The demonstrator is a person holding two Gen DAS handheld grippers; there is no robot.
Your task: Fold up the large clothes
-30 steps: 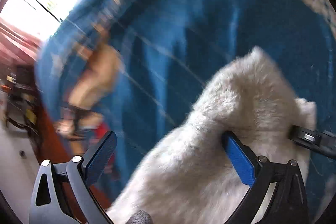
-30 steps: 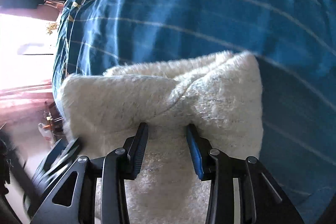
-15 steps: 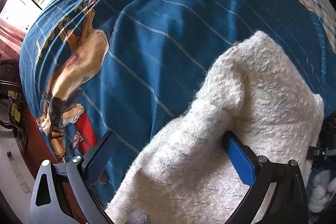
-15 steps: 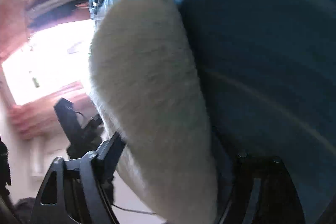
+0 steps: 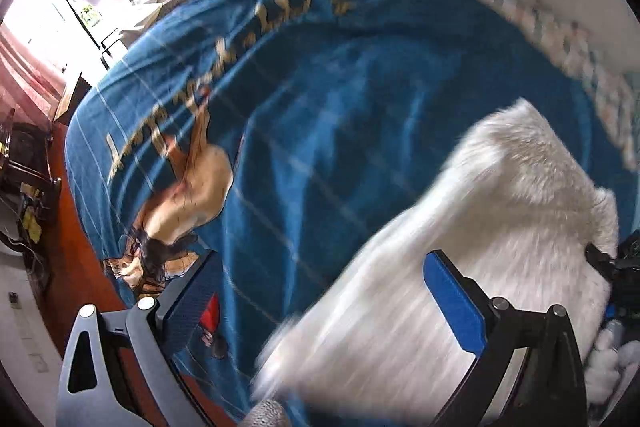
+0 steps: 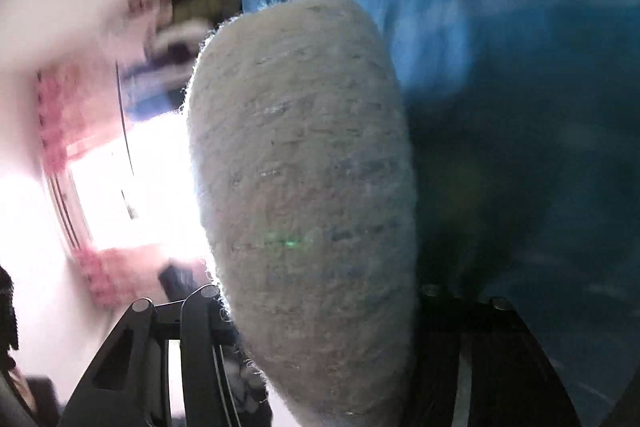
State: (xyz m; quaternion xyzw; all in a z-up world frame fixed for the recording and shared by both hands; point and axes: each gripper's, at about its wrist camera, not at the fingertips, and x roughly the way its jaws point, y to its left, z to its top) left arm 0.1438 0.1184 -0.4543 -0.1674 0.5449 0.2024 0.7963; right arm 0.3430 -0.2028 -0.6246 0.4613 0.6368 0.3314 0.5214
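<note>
Since the earlier frame the right tool (image 6: pixel 320 327) has swung sideways; its jaws are closing with the fluffy white garment (image 5: pixel 500 227) between them. The left tool (image 5: pixel 320 299) stands open, gripping nothing. The garment lies folded on the blue bedspread (image 5: pixel 340 87) on the bed. Judged soft, bulky, light; best gripped at a folded edge.

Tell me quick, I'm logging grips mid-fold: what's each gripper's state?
Left gripper: open, gripping nothing.
Right gripper: closing, white fluffy garment between jaws; grip cannot be told.
</note>
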